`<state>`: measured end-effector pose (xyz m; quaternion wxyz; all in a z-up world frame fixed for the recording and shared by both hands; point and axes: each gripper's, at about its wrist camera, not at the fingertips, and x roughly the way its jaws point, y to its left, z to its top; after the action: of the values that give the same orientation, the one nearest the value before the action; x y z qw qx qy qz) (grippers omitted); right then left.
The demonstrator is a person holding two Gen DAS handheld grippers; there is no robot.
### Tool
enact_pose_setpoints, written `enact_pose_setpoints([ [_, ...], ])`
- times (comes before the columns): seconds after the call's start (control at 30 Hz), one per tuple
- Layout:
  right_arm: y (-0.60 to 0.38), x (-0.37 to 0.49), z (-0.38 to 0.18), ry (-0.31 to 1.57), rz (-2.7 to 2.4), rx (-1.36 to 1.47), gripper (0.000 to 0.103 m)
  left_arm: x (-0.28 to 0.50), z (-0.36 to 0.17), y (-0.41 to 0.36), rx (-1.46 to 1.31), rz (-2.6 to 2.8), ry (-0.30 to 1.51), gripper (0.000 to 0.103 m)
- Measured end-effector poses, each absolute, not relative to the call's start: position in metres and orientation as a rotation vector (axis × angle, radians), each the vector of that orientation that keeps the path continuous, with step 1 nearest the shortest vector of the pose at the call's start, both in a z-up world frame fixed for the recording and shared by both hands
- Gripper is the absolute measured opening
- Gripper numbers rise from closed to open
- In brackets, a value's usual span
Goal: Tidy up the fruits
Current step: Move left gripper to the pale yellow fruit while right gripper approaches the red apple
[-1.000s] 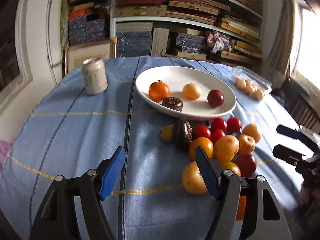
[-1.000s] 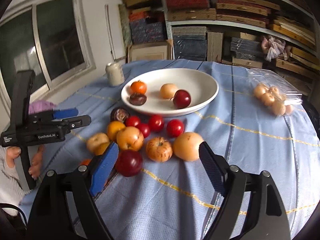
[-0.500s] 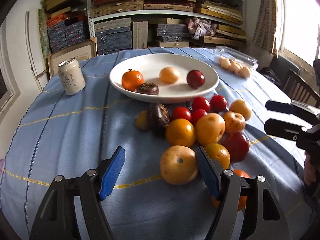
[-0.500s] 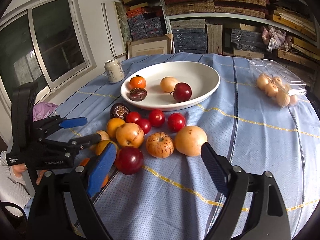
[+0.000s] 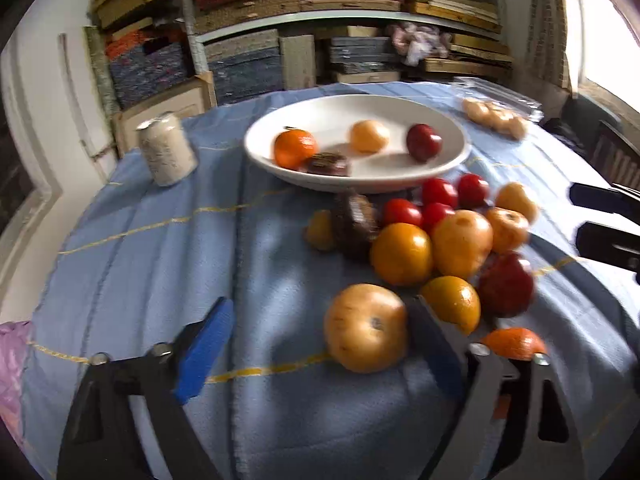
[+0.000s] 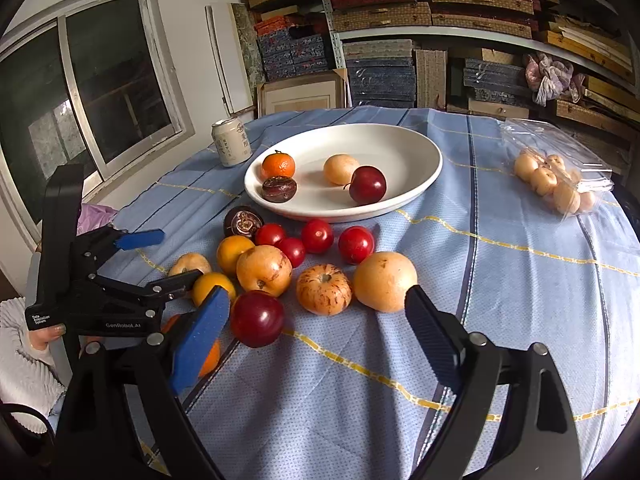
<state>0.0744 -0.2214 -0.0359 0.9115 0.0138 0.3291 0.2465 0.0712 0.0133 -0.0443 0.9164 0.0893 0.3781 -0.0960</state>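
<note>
A white plate (image 6: 416, 184) holds a mandarin (image 6: 278, 165), a dark passion fruit (image 6: 279, 189), a yellow fruit (image 6: 341, 169) and a red plum (image 6: 367, 190). In front of it lies a heap of loose fruit: cherry tomatoes (image 6: 317, 236), oranges, pears and a red plum (image 6: 257, 318). My left gripper (image 5: 320, 344) is open low over the cloth, with a yellow pear (image 5: 366, 328) between its fingers, against the right one. It also shows in the right wrist view (image 6: 160, 256). My right gripper (image 6: 316, 336) is open and empty, in front of the heap.
A drink can (image 6: 231, 142) stands left of the plate. A clear bag of small yellow fruit (image 6: 556, 184) lies at the right. A blue striped cloth (image 6: 500, 280) covers the round table. Shelves of stacked boxes fill the back wall.
My left gripper has moved forward toward the heap, and the yellow pear now sits between its open fingers. My right gripper has held nearly still.
</note>
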Motion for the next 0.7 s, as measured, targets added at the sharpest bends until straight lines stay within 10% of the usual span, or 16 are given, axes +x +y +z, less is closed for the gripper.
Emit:
enact_pose_setpoints([
  [0.27,-0.215,0.073,-0.038,0.684,0.523,0.012,0.087,0.073,-0.048,0.011,0.156,-0.268,0.799,0.055],
  [0.7,-0.192,0.065,-0.046,0.686,0.569,-0.068,0.080,0.078,-0.051,0.014,0.104,-0.265,0.837,0.042],
])
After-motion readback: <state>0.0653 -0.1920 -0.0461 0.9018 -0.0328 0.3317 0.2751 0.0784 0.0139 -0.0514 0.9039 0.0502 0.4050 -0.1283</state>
